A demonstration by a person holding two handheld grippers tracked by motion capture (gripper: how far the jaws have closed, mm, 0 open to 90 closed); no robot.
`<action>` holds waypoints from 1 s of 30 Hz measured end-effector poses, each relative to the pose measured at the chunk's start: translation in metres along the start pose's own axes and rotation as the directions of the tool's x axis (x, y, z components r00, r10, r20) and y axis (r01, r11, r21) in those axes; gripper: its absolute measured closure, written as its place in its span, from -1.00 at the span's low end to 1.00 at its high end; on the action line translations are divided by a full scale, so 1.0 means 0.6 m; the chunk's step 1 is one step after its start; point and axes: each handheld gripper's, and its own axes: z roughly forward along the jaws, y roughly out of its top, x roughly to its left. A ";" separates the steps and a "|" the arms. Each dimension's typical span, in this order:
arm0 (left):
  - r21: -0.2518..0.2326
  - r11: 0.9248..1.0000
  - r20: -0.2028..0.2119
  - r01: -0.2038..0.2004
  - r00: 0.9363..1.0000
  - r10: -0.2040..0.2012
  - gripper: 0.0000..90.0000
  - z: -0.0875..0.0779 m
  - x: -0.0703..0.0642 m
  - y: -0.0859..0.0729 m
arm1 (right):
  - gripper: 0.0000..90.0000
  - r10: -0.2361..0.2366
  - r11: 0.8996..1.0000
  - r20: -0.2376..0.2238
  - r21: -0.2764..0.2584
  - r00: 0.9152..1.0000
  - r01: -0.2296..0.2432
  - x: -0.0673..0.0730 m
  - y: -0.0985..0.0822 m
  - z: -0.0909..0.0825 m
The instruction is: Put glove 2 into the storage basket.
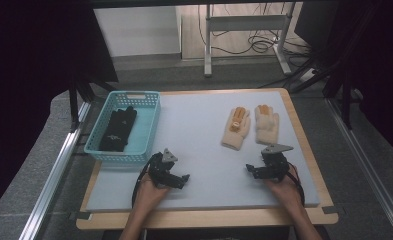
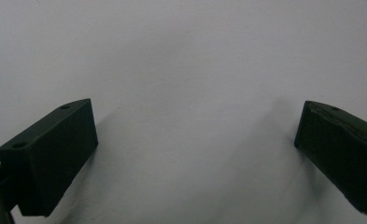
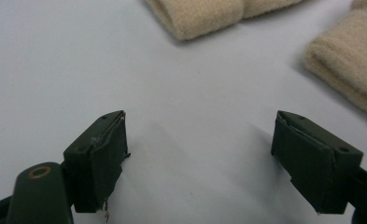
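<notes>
Two cream knitted gloves with orange fingertips lie side by side on the pale grey mat at the right: one glove (image 1: 236, 127) (image 3: 197, 15) and its mate (image 1: 267, 123) (image 3: 347, 70). A black glove (image 1: 118, 128) rests inside a teal basket (image 1: 151, 120) at the left. My left gripper (image 1: 185, 177) (image 2: 195, 135) hovers low over bare mat near the front, open, nothing between its jaws. My right gripper (image 1: 250, 170) (image 3: 200, 140) is open too, just short of the cream gloves' cuffs.
The grey mat (image 1: 199, 135) covers a wooden table (image 1: 311, 160). Bare mat stretches between the basket and the cream gloves. Beyond the table's far edge are a metal desk frame (image 1: 244, 25) and cables on the floor.
</notes>
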 end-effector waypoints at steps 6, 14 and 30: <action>-0.001 1.000 0.000 0.001 1.000 -0.001 -1.00 0.000 0.000 0.000 | -0.58 0.036 0.999 -0.013 -0.012 0.999 -0.036 -0.006 0.000 -0.002; 0.000 1.000 0.000 0.001 1.000 -0.001 -1.00 0.000 0.000 0.000 | -0.51 0.064 0.997 0.007 -0.032 0.998 -0.063 -0.046 0.002 -0.014; -0.002 1.000 0.001 0.005 1.000 -0.005 -1.00 0.001 0.000 0.000 | -0.19 0.118 0.990 0.083 -0.082 0.989 -0.111 -0.163 0.084 -0.011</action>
